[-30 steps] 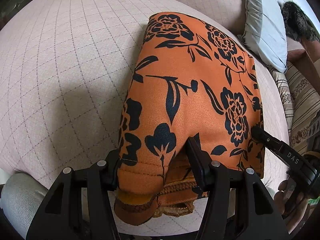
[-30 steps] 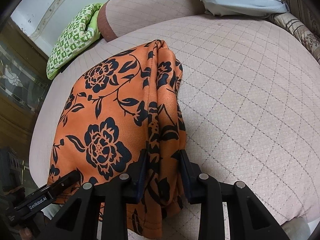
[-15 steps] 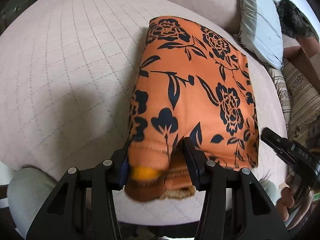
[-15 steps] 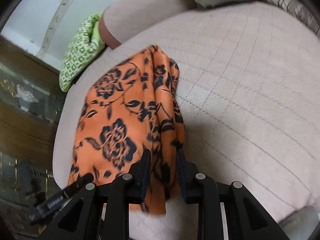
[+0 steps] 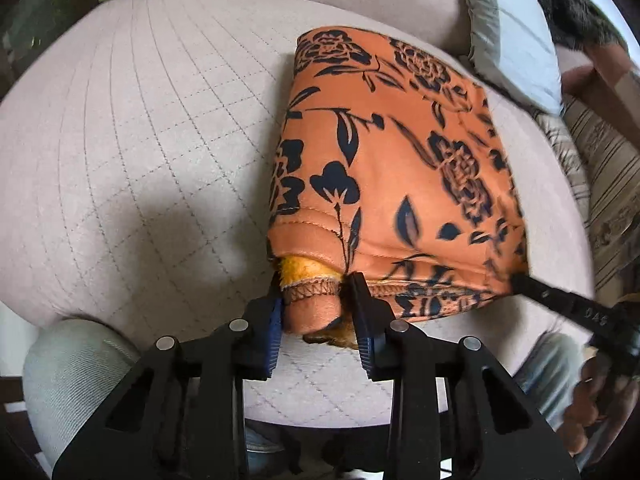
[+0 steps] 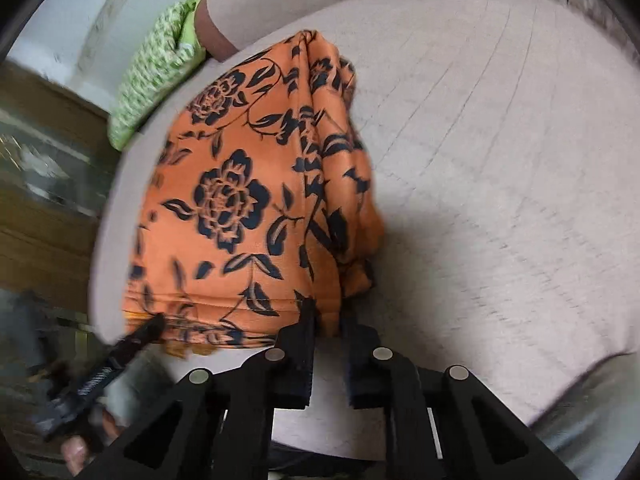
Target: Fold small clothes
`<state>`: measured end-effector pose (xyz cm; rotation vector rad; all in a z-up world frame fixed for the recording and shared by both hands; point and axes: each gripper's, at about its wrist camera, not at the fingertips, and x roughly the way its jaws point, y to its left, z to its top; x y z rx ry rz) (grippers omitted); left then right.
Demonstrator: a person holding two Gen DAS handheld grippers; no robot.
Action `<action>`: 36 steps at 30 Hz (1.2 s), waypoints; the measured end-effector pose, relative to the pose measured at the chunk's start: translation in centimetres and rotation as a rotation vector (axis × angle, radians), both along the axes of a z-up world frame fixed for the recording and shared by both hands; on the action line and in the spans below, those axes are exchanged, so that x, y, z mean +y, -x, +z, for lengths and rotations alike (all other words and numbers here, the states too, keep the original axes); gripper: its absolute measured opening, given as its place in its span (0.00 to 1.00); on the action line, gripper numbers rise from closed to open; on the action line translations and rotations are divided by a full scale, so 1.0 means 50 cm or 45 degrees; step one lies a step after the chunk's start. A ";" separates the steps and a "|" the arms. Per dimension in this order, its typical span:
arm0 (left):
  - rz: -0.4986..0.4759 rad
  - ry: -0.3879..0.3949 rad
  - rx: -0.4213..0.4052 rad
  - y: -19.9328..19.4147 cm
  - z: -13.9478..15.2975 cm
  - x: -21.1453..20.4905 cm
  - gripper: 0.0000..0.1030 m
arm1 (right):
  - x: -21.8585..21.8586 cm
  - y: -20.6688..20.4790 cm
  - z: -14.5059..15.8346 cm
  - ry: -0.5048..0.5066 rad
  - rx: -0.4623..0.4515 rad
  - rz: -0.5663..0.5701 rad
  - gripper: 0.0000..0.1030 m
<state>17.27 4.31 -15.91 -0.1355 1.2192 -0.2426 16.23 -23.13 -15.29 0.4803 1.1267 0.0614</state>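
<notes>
An orange garment with black flowers [image 5: 396,168] lies folded on a quilted pink cushion [image 5: 140,152]. My left gripper [image 5: 316,300] is shut on its near left corner, where the hem and a yellow lining bunch between the fingers. My right gripper [image 6: 328,320] is shut on the near right corner of the same garment [image 6: 248,208], pinching a thin fold of layers. Each gripper's tip also shows at the edge of the other view. The garment's near edge is raised off the cushion [image 6: 500,180].
A green patterned pillow [image 6: 160,68] lies at the far left of the cushion, and a pale grey-blue pillow [image 5: 516,36] and striped fabric [image 5: 612,184] at the far right. The cushion's front edge is just below the grippers. A wooden cabinet [image 6: 44,184] stands to the left.
Both grippers have pulled back toward the cushion's front edge, holding the garment's near corners. The garment has slid nearer and now sits less deep between the fingers.
</notes>
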 end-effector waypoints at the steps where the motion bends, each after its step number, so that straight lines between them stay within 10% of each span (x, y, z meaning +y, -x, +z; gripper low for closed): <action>1: -0.012 -0.036 0.008 -0.002 -0.015 -0.007 0.29 | 0.004 -0.003 -0.001 0.045 0.017 -0.002 0.10; 6: -0.003 -0.018 0.003 0.004 0.004 -0.006 0.29 | 0.017 -0.018 -0.021 0.109 0.066 0.005 0.10; 15: -0.041 -0.053 -0.171 0.112 0.131 0.014 0.37 | -0.010 0.138 0.150 -0.070 -0.219 -0.010 0.12; 21: -0.031 -0.048 -0.365 0.186 0.253 0.003 0.55 | 0.029 0.224 0.262 -0.098 -0.375 0.098 0.45; 36: -0.062 -0.106 -0.585 0.311 0.404 -0.014 0.65 | 0.115 0.354 0.394 0.251 -0.574 0.004 0.48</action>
